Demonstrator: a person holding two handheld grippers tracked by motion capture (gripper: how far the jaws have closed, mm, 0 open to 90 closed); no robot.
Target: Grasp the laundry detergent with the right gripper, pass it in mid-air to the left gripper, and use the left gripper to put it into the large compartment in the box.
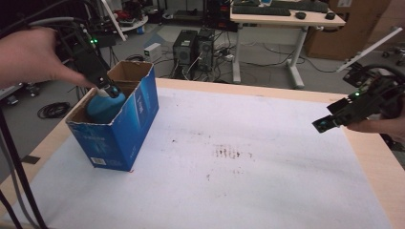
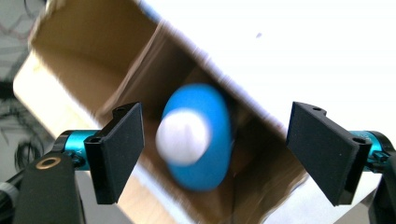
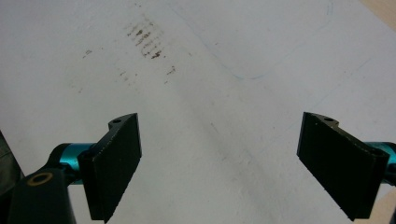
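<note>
The left gripper [image 2: 212, 154] hung just above the open top of the blue cardboard box [image 1: 136, 117], its jaws spread wide with nothing pressed between them. Directly below it, inside the box, lay a blue rounded object with a white end [image 2: 198, 135], perhaps a bottle; blur left its kind unsure. Its long axis appeared to run up toward the gripper, white end nearest. The box walls closed in beside both jaws, so any reach back down would have to pass between them. The right gripper [image 1: 329, 121] hovered well apart, jaws also open and empty, over the stained white table cover [image 3: 196, 60]. Beyond the table stood a desk [image 1: 286, 19] and computer towers [image 1: 193, 45].
</note>
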